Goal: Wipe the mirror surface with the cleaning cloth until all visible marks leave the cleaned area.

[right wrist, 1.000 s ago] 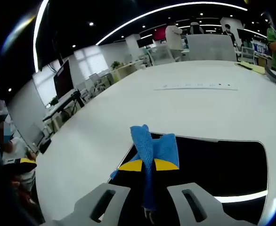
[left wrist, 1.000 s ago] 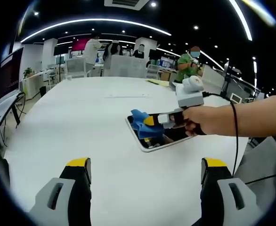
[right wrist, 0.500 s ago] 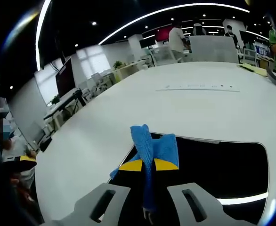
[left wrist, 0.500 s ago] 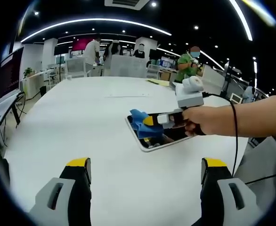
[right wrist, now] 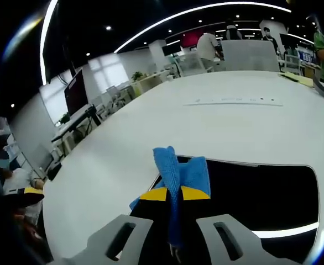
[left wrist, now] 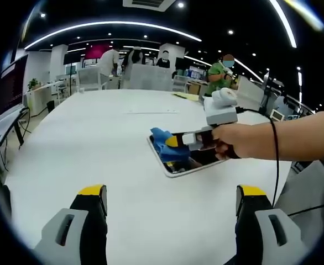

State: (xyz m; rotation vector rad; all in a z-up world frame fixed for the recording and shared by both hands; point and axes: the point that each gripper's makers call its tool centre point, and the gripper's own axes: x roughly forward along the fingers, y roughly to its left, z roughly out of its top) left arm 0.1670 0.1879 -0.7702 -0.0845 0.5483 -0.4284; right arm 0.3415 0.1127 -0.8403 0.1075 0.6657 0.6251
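Observation:
A flat rectangular mirror (left wrist: 178, 163) (right wrist: 261, 199) lies on the white table (left wrist: 95, 143), its glass reflecting dark. My right gripper (right wrist: 174, 194) is shut on a blue cleaning cloth (right wrist: 178, 171), which rests on the mirror's near-left end. In the left gripper view the right gripper (left wrist: 173, 142) comes in from the right, held by a hand (left wrist: 245, 141), with the blue cloth (left wrist: 162, 141) at the mirror's far corner. My left gripper (left wrist: 170, 193) stands open low over the bare table, short of the mirror, with nothing between its fingers.
The big white table (right wrist: 234, 116) stretches far beyond the mirror. A paper strip (right wrist: 234, 101) lies further back on it. People (left wrist: 220, 74) and chairs (left wrist: 148, 77) stand at the far side. A cable (left wrist: 275, 160) hangs from the right gripper.
The right gripper and cloth have slid slightly left along the mirror. The left gripper has not moved.

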